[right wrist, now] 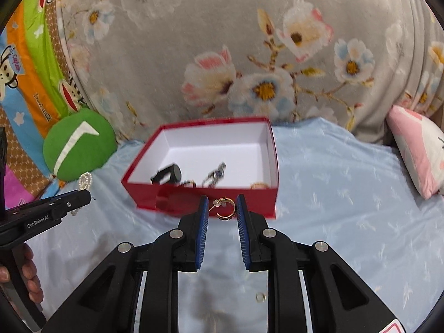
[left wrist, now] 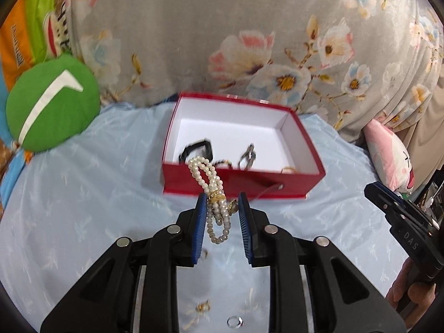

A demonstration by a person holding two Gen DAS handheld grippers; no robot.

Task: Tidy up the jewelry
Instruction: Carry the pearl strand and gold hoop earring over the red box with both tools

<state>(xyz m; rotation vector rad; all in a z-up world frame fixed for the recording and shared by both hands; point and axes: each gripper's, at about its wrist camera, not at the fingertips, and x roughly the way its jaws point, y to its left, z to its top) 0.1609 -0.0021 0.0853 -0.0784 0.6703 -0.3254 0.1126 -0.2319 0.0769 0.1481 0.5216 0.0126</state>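
A red box (left wrist: 236,184) with a white inside stands on the pale blue bedsheet; it also shows in the right wrist view (right wrist: 172,202). It holds a black piece (left wrist: 198,149), a silver piece (left wrist: 248,155) and a gold ring (left wrist: 288,169). My left gripper (left wrist: 222,204) is shut on a pearl bracelet (left wrist: 213,194) with a gold clasp, held just before the box's near wall. My right gripper (right wrist: 222,206) is shut on a gold hoop earring (right wrist: 225,208), also in front of the box.
A round green cushion (left wrist: 52,102) lies at the left, a pink pillow (left wrist: 388,155) at the right. A grey floral quilt (left wrist: 222,33) rises behind the box. A clear ring (left wrist: 234,322) and a small gold piece (left wrist: 202,306) lie on the sheet below my left gripper.
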